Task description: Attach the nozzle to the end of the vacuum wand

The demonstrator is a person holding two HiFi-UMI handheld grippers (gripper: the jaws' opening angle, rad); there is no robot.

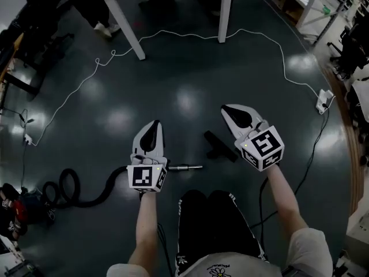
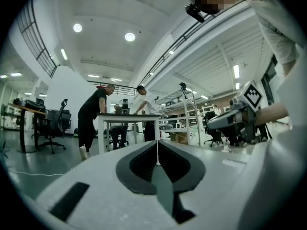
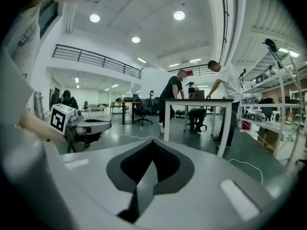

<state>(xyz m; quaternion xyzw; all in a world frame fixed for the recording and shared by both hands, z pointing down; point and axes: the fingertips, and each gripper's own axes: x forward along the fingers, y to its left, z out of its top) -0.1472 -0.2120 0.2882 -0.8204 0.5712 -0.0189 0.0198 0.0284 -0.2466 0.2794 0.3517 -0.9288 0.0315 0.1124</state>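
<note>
From your head view, you hold the left gripper (image 1: 154,124) and the right gripper (image 1: 227,109) out over the dark floor (image 1: 184,79). Both have their jaws pressed together with nothing between them. The black nozzle (image 1: 221,145) lies on the floor just beside your right gripper. It is apart from the metal tip of the vacuum wand (image 1: 185,167), which pokes out next to your left gripper's marker cube. A black hose (image 1: 95,201) curls away to the left, and a white cable (image 1: 173,34) snakes past the legs of a white table (image 1: 124,22). In your left gripper view, the jaws meet in a closed seam, empty, facing that table, where people stand. Your right gripper shows at the right edge. In your right gripper view, the jaws are likewise closed on nothing, with your left gripper showing at the left.
</note>
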